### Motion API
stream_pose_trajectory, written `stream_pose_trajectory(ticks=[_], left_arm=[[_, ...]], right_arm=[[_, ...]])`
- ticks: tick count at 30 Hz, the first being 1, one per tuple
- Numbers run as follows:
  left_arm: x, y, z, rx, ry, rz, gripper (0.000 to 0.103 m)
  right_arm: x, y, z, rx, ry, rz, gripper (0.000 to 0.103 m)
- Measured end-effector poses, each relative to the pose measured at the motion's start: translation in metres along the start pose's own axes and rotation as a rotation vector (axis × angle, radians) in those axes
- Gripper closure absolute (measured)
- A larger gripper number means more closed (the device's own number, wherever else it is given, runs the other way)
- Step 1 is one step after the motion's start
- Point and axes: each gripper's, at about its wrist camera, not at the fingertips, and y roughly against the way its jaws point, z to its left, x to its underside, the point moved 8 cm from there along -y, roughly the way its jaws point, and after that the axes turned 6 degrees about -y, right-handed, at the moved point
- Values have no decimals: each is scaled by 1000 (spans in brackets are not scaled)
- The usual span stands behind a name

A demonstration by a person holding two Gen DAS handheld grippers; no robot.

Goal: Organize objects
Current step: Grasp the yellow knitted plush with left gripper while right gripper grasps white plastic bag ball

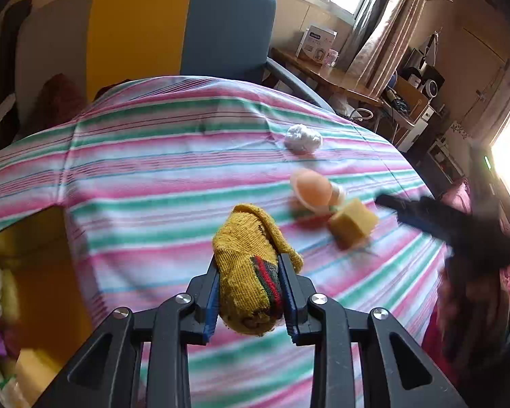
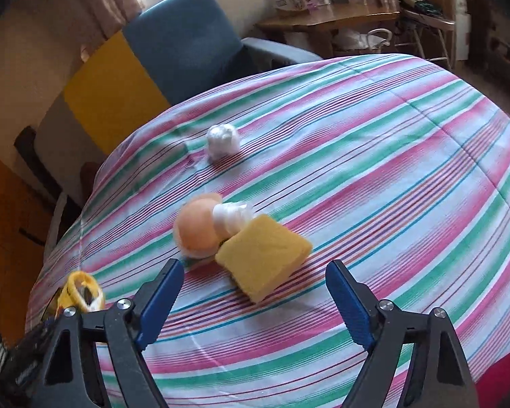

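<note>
1. Striped cloth in pink, green and pale blue covered the rounded worktop, and behind it you had a blue chair beside a yellow panel, with curtained windows and a cluttered wooden side desk further back.
2. Your left gripper was clamped on a rolled mustard-yellow knitted cloth with a red and green stripe, held clear above the stripes. Both blue pads pressed its sides.
3. I judged this the carrying step: one object picked up and on its way to a collecting place.
4. At the left edge of the left wrist view sat an orange bin below the worktop's rim, with blurred items already in it. That looked the likely destination, though I cannot be sure.
5. Your next move called for bringing the cloth over the bin's opening before parting the jaws, since a soft roll can snag on a pad.
6. Your right gripper stood wide apart with nothing between its jaws, aimed at the yellow sponge just ahead.
7. The sponge touched an orange plush toy with a white end; closing on it called for a line that cleared the toy.
8. A crumpled white plastic ball lay well apart from both, nearer the chair.
</note>
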Motion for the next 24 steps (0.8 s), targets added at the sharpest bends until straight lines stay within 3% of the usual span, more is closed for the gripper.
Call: stream_pose_trajectory(ticks=[5,12,21,22,23,24], left_arm=[[16,22,11,7,17,-11,73],[21,43,34,18,78,-41,73],[31,40,43,27,117,-17,73],[32,40,42,29,118,-15,73],[33,41,42,26,120,-17,73],[34,41,42,23,120,-19,73]], right_arm=[[-33,-16,36,39,180,-30,16],[-97,-89,66,236,511,-33,18],[-120,-165,79,335,658,42,19],[-116,-173,77,335,660,76,37],[-110,-180,73,343,657,124,64],[-108,-181,73,348,658,123,65]])
